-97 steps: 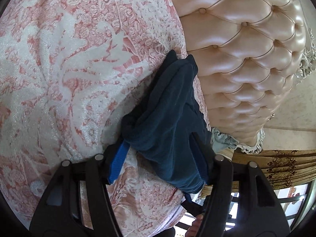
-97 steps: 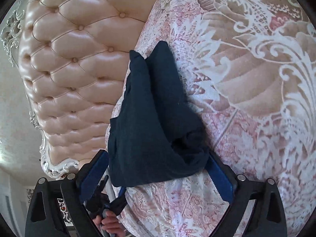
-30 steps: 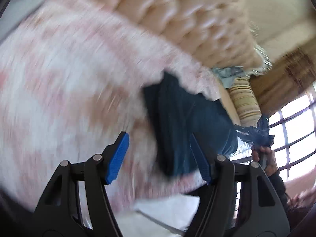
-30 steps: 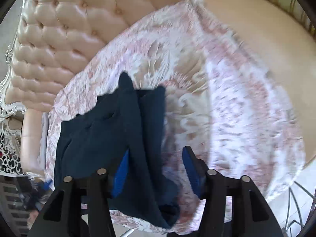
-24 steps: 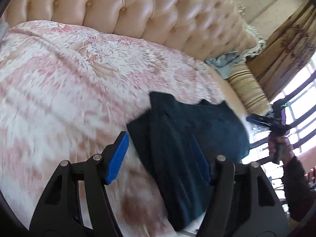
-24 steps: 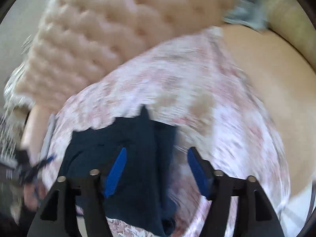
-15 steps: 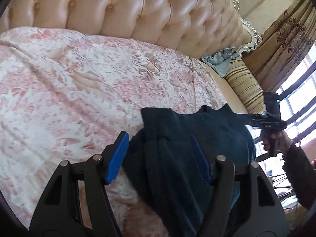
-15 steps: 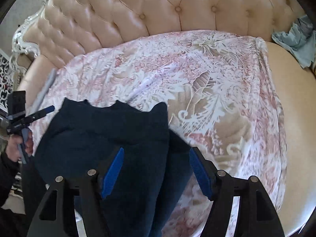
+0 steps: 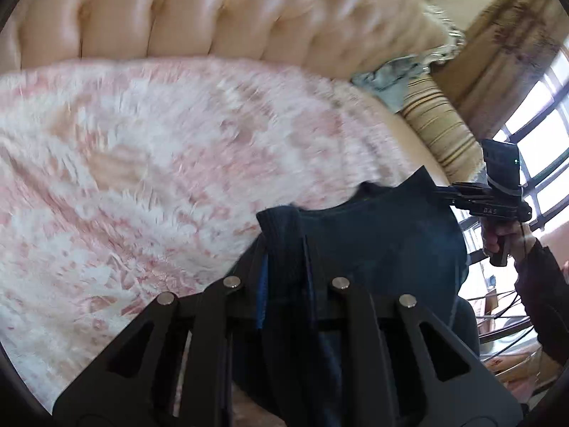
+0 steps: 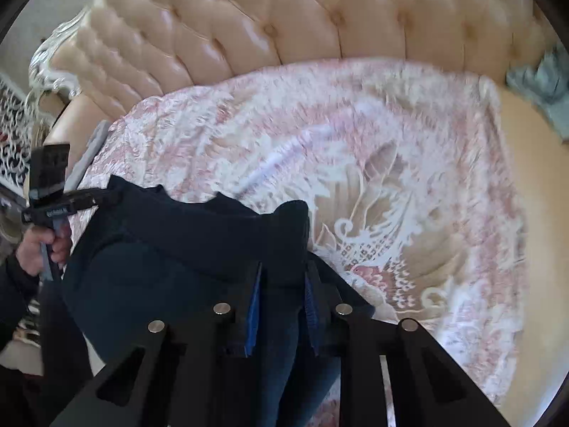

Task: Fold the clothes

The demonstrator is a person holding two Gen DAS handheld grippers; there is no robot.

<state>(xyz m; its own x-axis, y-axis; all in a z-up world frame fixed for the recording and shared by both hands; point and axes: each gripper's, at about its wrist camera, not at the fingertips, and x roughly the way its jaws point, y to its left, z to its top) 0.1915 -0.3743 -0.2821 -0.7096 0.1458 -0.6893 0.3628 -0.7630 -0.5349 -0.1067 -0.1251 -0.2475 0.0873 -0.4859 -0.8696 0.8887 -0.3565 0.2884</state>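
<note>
Over the near edge of the pink floral bedspread (image 10: 409, 185), both claws have just closed on the dark navy garment (image 10: 185, 249): left gripper (image 9: 284, 284) pinching one top corner, right gripper (image 10: 281, 295) the other. Garment hangs between them, partly off the bed. Judgement: keep the top edge taut and level, hands moving together, lay it flat before creasing. Long axis runs gripper to gripper, across the bed; pointed notches on that edge face the tufted headboard (image 10: 284, 25)
</note>
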